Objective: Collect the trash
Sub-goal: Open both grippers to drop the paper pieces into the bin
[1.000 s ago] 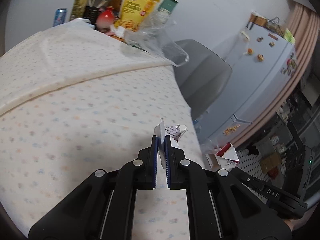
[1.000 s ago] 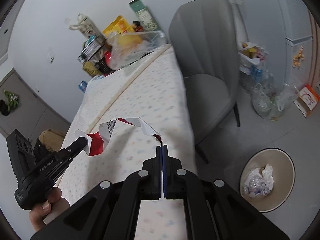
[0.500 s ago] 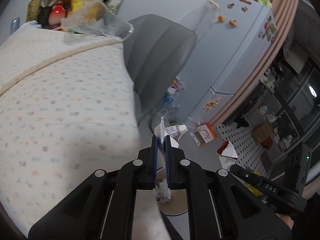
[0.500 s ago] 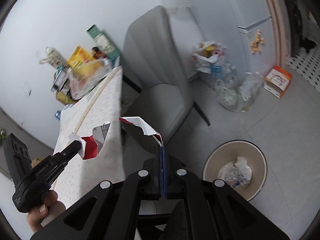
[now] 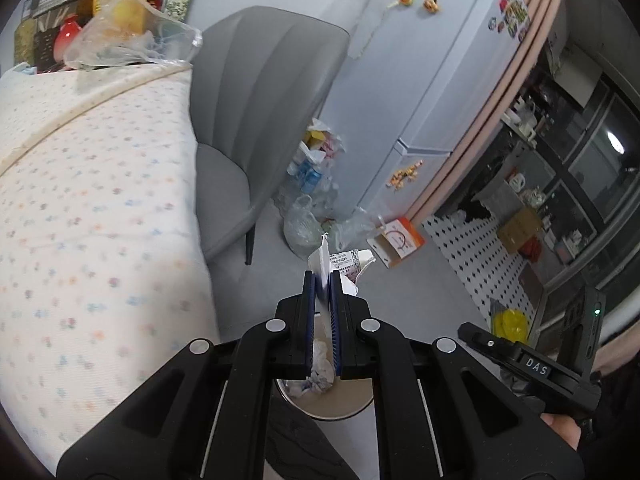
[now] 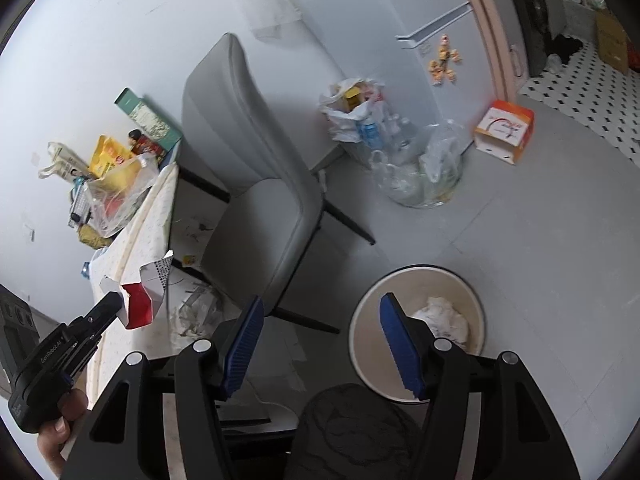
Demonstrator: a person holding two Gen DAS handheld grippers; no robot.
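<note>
My left gripper [image 5: 322, 280] is shut on a torn red and white wrapper [image 5: 340, 260], held off the table's edge above the round beige trash bin [image 5: 348, 400]. In the right wrist view the same wrapper [image 6: 146, 288] shows in the left gripper [image 6: 114, 300] at the left. My right gripper [image 6: 320, 320] is open and empty, above the floor beside the trash bin [image 6: 360, 344], which holds crumpled white trash [image 6: 442, 318].
A table with a dotted cloth [image 5: 88, 200] is at left, cluttered with bags and packets [image 5: 120, 36] at its far end. A grey chair [image 6: 256, 184] stands beside it. Plastic bags of bottles [image 6: 400, 152], an orange box [image 6: 505, 128] and a fridge [image 5: 432, 80] lie beyond.
My right gripper opened and the red and white scrap it held is gone from its jaws. Both grippers moved right, off the table toward the bin. The left still holds its wrapper.
</note>
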